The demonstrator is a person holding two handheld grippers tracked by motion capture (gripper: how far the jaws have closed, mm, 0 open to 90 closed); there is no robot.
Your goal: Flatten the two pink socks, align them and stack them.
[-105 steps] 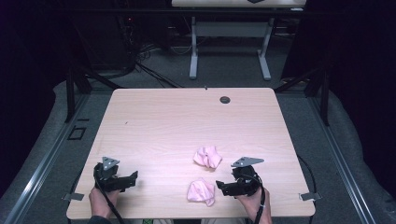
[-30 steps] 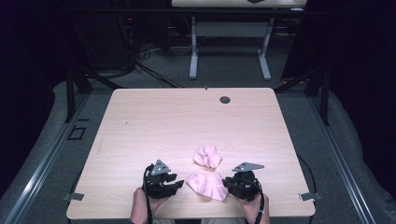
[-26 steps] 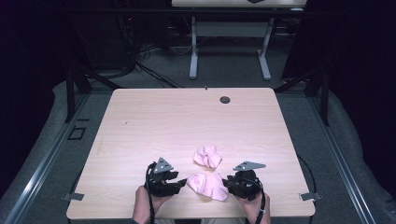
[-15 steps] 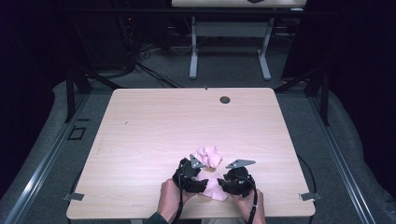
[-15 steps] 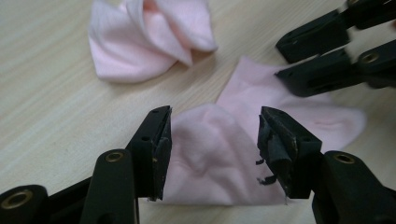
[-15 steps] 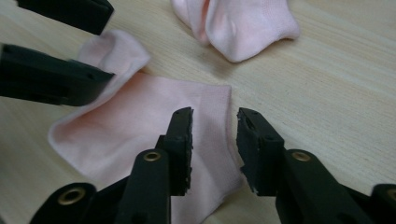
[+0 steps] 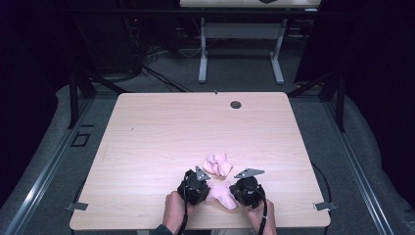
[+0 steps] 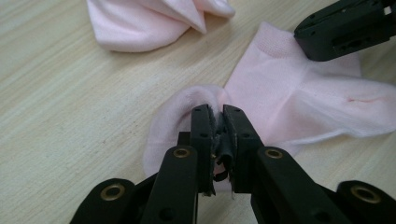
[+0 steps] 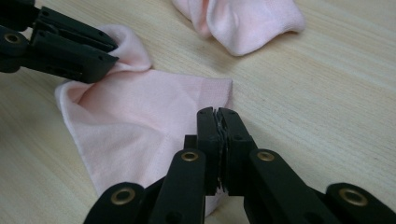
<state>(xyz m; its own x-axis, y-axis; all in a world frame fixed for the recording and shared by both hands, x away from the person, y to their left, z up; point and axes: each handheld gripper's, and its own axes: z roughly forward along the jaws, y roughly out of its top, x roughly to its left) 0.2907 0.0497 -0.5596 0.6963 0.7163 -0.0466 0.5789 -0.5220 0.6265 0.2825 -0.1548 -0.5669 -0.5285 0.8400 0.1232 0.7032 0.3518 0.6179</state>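
A: Where do the tools stand?

B: The left gripper [image 8: 215, 112] has just been closing, and its jaws now pinch a bunched edge of the near pink sock [image 8: 299, 100]. The right gripper [image 9: 217, 114] is pressed together on the opposite edge of the same sock, which lies flat on the table between the two.

A: So how far along is it?

B: Early, I judge. One sock is gripped at both ends, ready to be spread or folded. The second pink sock [image 7: 218, 163] sits crumpled just beyond, untouched.

A: And around them?

B: A pale wooden table [image 7: 161, 142] with a cable hole [image 7: 236, 105], grey floor, a dark room, another table's legs [image 7: 202, 58] behind.
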